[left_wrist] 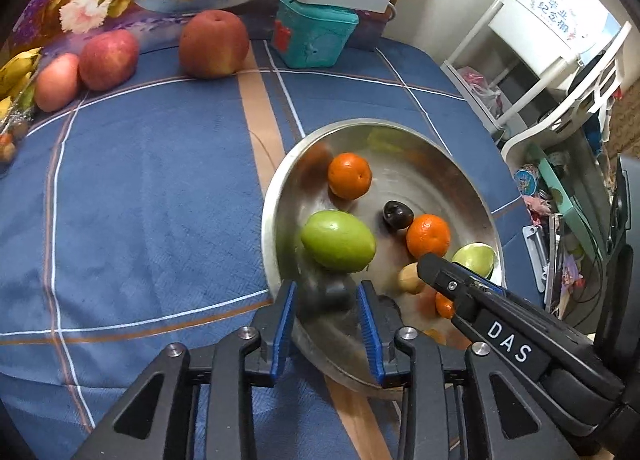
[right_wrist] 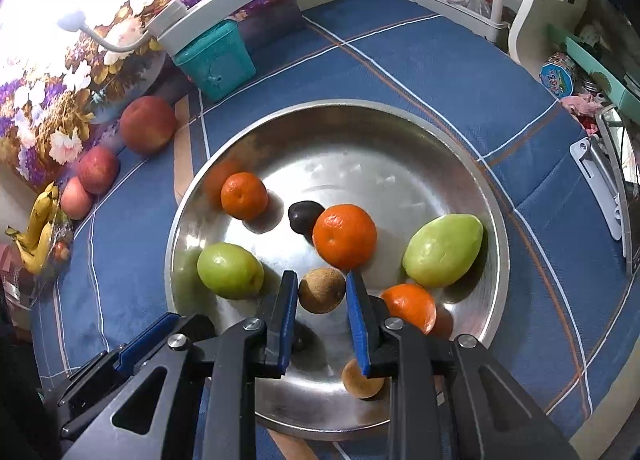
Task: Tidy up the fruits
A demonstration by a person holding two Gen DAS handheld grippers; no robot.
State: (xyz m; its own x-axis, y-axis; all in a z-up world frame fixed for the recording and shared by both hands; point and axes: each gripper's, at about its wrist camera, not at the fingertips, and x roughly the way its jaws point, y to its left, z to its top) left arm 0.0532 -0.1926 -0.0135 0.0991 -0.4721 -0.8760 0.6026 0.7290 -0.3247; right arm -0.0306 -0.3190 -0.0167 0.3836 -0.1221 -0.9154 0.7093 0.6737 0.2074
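A steel bowl on the blue cloth holds three oranges, two green fruits, a dark plum and brown kiwis. My right gripper is open, its fingers on either side of a kiwi, not touching it. My left gripper is open over the bowl's near rim, just short of a green fruit. The right gripper's body reaches into the bowl from the right in the left wrist view.
Two apples, a peach, a pink fruit and bananas lie along the table's far left edge. A teal box with a white device on it stands at the back. A white shelf stands right of the table.
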